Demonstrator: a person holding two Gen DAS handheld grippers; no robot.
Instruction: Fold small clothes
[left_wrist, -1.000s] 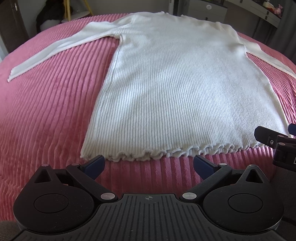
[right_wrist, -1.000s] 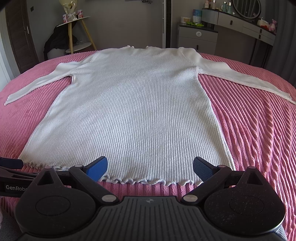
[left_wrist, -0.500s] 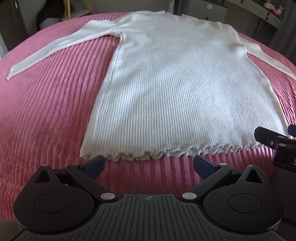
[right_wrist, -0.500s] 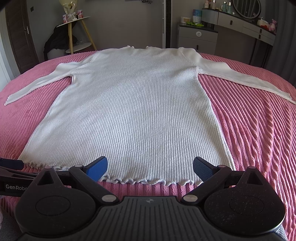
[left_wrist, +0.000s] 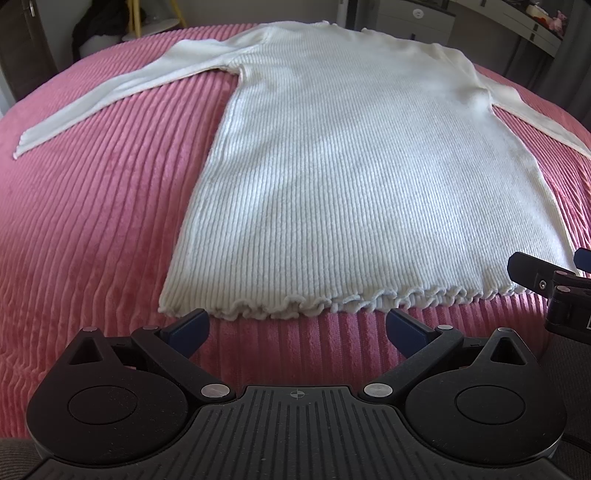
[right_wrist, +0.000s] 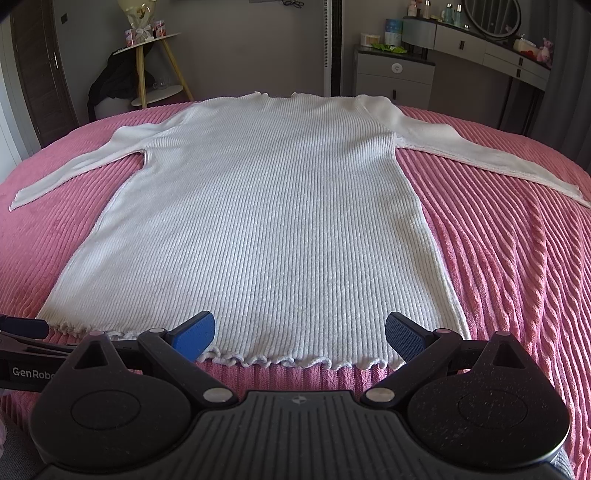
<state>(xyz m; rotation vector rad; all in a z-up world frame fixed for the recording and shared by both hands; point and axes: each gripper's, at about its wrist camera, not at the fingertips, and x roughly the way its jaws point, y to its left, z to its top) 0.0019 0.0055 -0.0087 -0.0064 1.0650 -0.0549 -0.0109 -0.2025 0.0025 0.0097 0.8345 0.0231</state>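
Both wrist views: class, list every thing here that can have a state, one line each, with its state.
sweater: spread flat, unfolded, both sleeves stretched out sideways
frilly hem: nearest the grippers, not gripped
left gripper: open, empty, just short of the hem
right gripper: open, empty, over the hem
pink bedspread: smooth under the sweater

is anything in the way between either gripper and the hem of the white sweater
Nothing visible is. The left gripper and right gripper both sit open just short of the white sweater's ruffled hem, with only bare pink bedspread between.
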